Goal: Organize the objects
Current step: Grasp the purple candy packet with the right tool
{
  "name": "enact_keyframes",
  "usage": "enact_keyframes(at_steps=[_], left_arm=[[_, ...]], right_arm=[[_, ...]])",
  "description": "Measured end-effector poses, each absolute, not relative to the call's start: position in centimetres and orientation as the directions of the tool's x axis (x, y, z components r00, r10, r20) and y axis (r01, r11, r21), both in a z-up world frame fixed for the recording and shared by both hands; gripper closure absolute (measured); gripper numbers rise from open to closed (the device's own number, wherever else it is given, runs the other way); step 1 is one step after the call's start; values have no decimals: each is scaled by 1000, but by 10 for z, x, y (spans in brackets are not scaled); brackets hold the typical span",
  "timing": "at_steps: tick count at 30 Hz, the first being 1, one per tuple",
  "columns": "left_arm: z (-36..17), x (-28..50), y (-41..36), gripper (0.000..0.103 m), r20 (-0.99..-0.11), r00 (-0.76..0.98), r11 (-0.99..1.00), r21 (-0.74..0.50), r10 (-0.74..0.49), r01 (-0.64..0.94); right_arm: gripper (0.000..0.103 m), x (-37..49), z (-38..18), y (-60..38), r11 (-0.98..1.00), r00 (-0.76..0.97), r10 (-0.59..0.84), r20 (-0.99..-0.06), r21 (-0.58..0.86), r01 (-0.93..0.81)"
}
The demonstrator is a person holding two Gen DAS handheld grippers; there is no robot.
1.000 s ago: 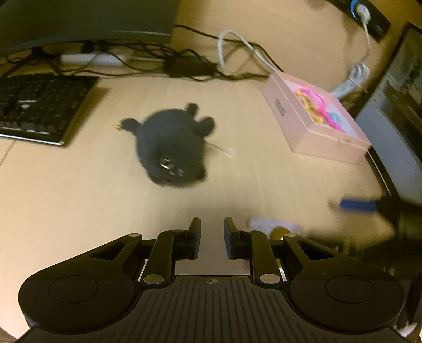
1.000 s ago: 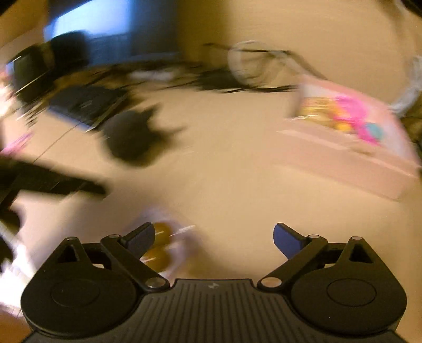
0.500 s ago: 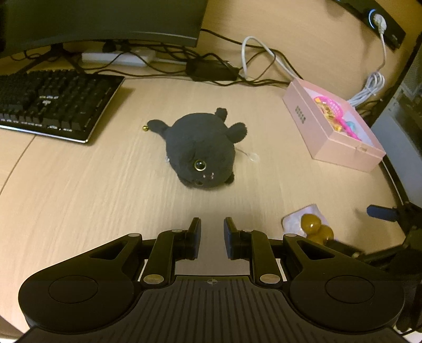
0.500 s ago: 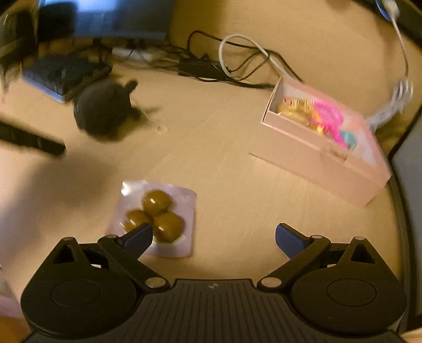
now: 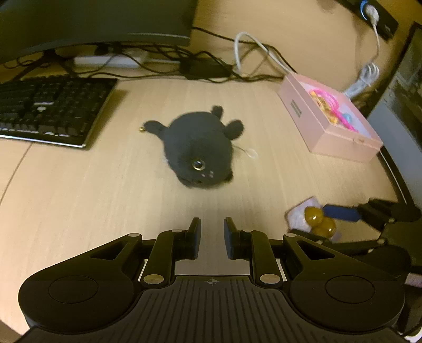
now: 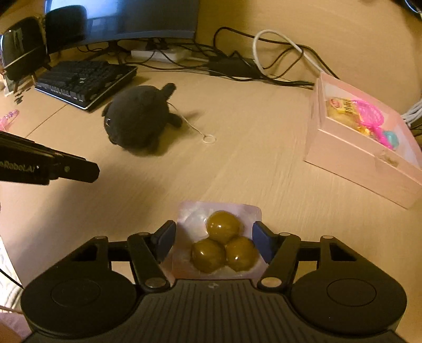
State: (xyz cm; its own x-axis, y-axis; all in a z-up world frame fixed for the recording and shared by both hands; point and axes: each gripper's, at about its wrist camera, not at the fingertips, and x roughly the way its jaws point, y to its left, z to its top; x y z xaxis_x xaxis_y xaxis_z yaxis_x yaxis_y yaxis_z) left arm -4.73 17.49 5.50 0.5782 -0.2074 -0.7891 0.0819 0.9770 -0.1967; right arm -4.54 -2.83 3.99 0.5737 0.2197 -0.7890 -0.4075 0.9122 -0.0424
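A clear packet with three brown-green balls (image 6: 220,244) lies on the wooden desk between the fingers of my right gripper (image 6: 213,241). The jaws stand open on either side of it, close to its edges. The packet (image 5: 315,217) also shows at the right of the left wrist view. A dark grey plush toy (image 5: 197,147) lies in the middle of the desk, also in the right wrist view (image 6: 138,120). An open pink box (image 6: 364,139) holding colourful items stands at the right (image 5: 329,124). My left gripper (image 5: 212,237) is nearly shut and empty, hovering short of the plush.
A black keyboard (image 5: 50,108) lies at the left, a monitor (image 5: 92,21) stands behind it. Cables and a power brick (image 5: 208,67) run along the back. A white ring on a string (image 6: 209,138) lies beside the plush. The desk edge curves at the right.
My right gripper has moved left and forward, so the packet now sits between its open fingers instead of off to the left. The left gripper has barely moved.
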Motion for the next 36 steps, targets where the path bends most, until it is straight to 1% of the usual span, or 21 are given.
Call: enact_keyframes(at_steps=[3,8,10,11,12,14,15,16,17,18,19,20,22,24,25,27,28,30,32,34,36], left_arm=[[48,-44,165,83,-798,560,975,-191,-222,114],[35,-40,141,82,-818,529,972,-154,-226,177],[33,-42,128,81,-810,545,969,-109,-216,223],[32,-44,122,81,-806,552,965,-90,-216,246],[31,-46,116,81,-799,560,960,-74,-218,268],[28,-51,104,80,-782,581,950,-44,-226,311],[27,-54,99,75,-775,590,946,-28,-225,324],[26,-57,94,66,-772,597,943,-13,-220,331],[25,-59,89,61,-770,599,939,-4,-221,343],[24,-61,85,53,-768,600,935,6,-223,355],[24,-62,83,47,-767,601,932,10,-225,361],[23,-62,80,45,-769,599,932,9,-225,362],[23,-61,76,33,-775,589,928,8,-230,372],[22,-59,73,27,-782,577,924,3,-237,383],[23,-57,76,28,-785,571,925,-9,-242,380],[30,-51,91,31,-768,568,940,-130,-297,316],[37,-51,100,31,-743,601,950,-165,-296,264],[54,-51,119,32,-677,710,981,-146,-194,129],[67,-44,139,32,-639,764,990,-142,-91,-1],[70,-27,158,33,-655,755,979,-175,-34,-108],[63,-5,171,33,-696,717,965,-204,-24,-166]], right_arm=[[39,-42,39,-47,936,596,164,-786,-66,-345],[39,-38,38,-95,979,614,61,-787,-71,-189],[31,-39,37,-114,991,622,21,-782,-68,-118],[20,-39,36,-123,994,623,-2,-782,-69,-83],[13,-40,33,-133,997,623,-18,-782,-63,-52],[9,-44,28,-149,999,625,-19,-780,-33,-10],[5,-46,27,-155,1000,625,-17,-781,-19,3],[3,-48,25,-160,1000,626,-17,-780,-10,14],[0,-50,22,-163,1000,629,-17,-777,-5,21],[0,-52,21,-166,1000,637,-9,-771,8,24],[0,-55,20,-167,1000,647,-7,-762,6,19],[0,-57,19,-168,1000,656,-7,-755,3,14],[0,-60,17,-169,1000,666,-6,-746,6,16],[0,-63,15,-168,1000,677,-4,-736,5,12],[0,-64,14,-168,1000,684,-2,-730,5,8],[0,-65,14,-168,1000,695,3,-719,5,1],[0,-67,14,-168,1000,701,4,-713,5,0],[0,-69,13,-168,1000,711,4,-703,6,0],[0,-69,13,-168,1000,714,3,-701,6,2],[0,-70,13,-167,1000,716,4,-699,6,1],[0,-69,12,-168,1000,716,4,-698,7,0]])
